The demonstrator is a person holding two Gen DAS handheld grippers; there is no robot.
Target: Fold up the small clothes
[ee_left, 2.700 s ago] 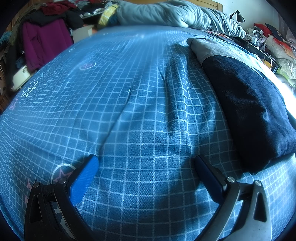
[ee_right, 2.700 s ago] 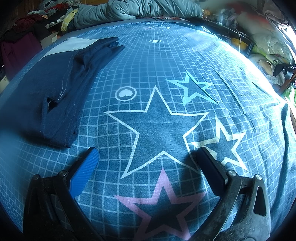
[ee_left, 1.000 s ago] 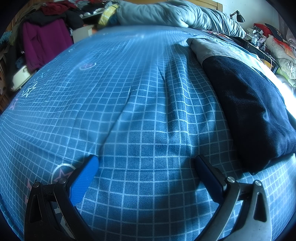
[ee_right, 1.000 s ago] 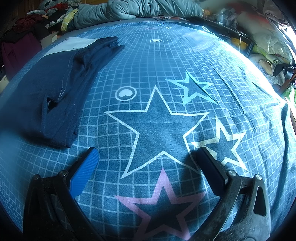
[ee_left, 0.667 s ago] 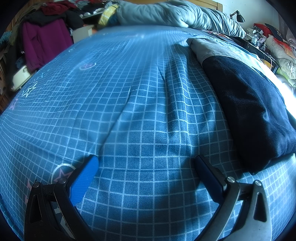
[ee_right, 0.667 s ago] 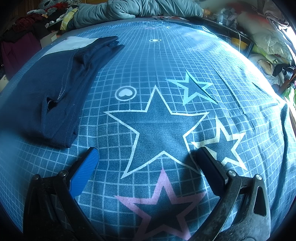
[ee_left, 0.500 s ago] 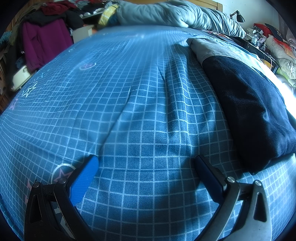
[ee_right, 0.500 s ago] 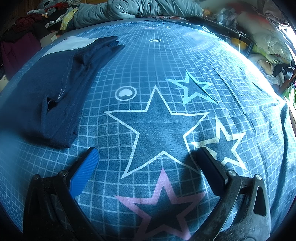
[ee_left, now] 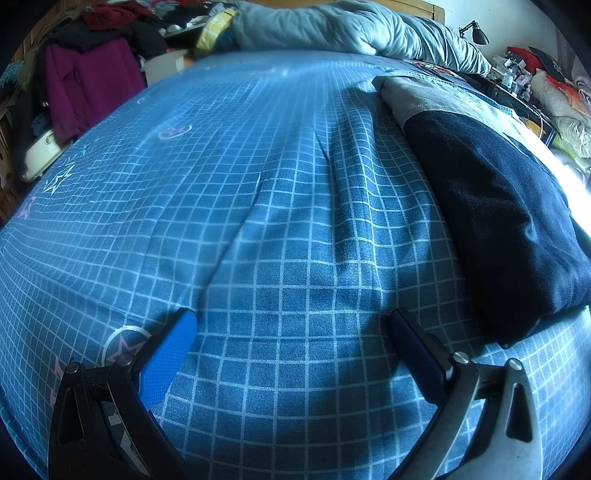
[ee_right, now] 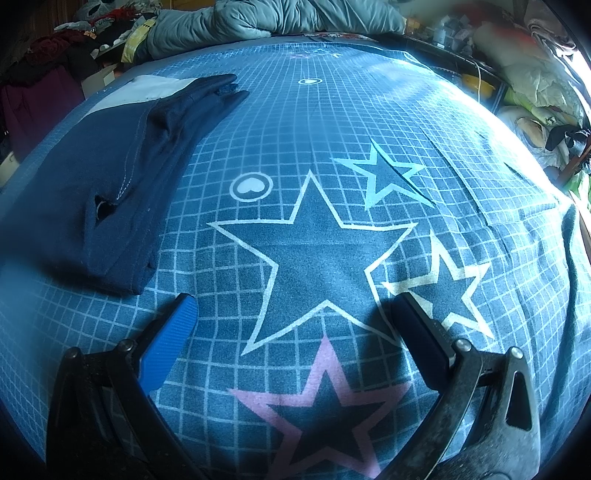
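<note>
My left gripper (ee_left: 291,328) has its jaws apart, empty, over the blue bedsheet (ee_left: 258,221). My right gripper (ee_right: 295,314) likewise, jaws apart over the big star (ee_right: 317,266). The navy garment (ee_left: 498,214) lies folded at three o'clock of the left view, ten o'clock in the right view (ee_right: 92,192). Only the right view shows its stitching. A grey duvet (ee_left: 332,26) lies farthest.

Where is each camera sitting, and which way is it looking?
Left wrist: sits on the left gripper, looking along its open fingers across the blue checked bedspread; the navy garment lies to the right.
Right wrist: sits on the right gripper, fingers open, over a big star print; the garment lies to the left.
Shared: the bedspread, the navy garment and the grey duvet.
</note>
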